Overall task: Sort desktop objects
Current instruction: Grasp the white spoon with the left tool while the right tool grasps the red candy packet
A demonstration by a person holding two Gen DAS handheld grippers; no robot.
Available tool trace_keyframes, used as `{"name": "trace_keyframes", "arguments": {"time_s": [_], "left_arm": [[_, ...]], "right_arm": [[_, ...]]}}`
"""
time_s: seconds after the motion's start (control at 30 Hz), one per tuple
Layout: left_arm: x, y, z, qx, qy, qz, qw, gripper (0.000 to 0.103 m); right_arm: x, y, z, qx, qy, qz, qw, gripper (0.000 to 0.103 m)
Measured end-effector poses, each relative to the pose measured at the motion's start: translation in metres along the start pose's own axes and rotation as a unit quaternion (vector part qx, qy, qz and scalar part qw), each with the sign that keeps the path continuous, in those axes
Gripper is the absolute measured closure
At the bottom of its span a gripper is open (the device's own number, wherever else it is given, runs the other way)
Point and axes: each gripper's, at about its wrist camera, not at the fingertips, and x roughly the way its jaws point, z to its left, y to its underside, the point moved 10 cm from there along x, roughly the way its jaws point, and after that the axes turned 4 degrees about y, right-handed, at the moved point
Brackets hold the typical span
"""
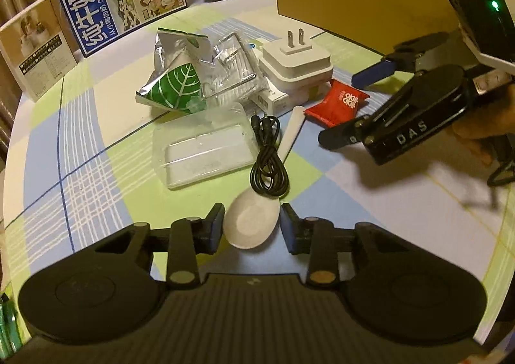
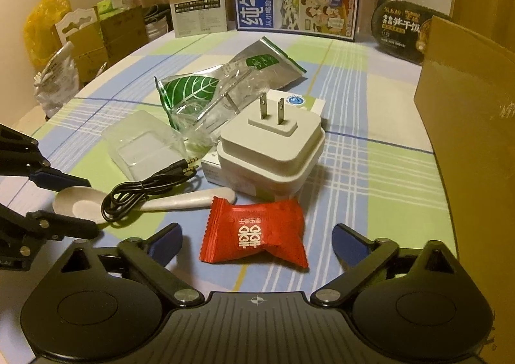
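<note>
My left gripper (image 1: 251,225) is spread open with the bowl of the white spoon (image 1: 251,221) between its pads, neither pad touching it. A coiled black audio cable (image 1: 268,167) lies across the spoon's handle just ahead, with a clear plastic tray (image 1: 202,151) to the left of it. My right gripper (image 2: 256,243) is wide open and holds nothing; the red candy packet (image 2: 254,233) lies on the checked tablecloth (image 2: 370,170) between its fingers, touching neither. Just beyond the candy sits a white plug adapter (image 2: 272,151), prongs up, and farther off a crumpled silver leaf-print pouch (image 2: 206,87).
</note>
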Motion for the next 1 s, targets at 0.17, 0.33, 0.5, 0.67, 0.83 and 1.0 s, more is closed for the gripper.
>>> {"name": "trace_keyframes", "arguments": {"time_s": [0.17,0.33,0.5,0.67,0.83,1.0], "left_arm": [[-0.001,0.0,-0.004,-0.007,-0.003,0.01,0.9999,0.074],[-0.006,-0.008,-0.019,-0.039,0.004,0.015,0.9991,0.075],[-0.012,-0.014,-0.047,-0.086,0.017,0.015,0.996,0.093],[-0.017,-0.011,-0.082,-0.116,0.029,0.013,0.9927,0.093],[-0.021,-0.009,-0.1,-0.108,0.001,-0.001,0.9941,0.087],[-0.026,-0.015,-0.105,-0.093,-0.045,-0.013,0.9946,0.058]], "right_arm": [[-0.005,-0.001,-0.003,-0.009,0.007,-0.003,1.0,0.045],[-0.015,0.003,-0.009,-0.002,0.0,0.013,1.0,0.064],[-0.038,0.023,-0.02,0.013,0.0,0.03,0.999,0.065],[-0.07,0.049,-0.039,0.052,0.004,0.053,0.997,0.065],[-0.099,0.074,-0.054,0.073,0.008,0.061,0.995,0.064],[-0.112,0.085,-0.059,0.076,0.016,0.045,0.996,0.051]]}}
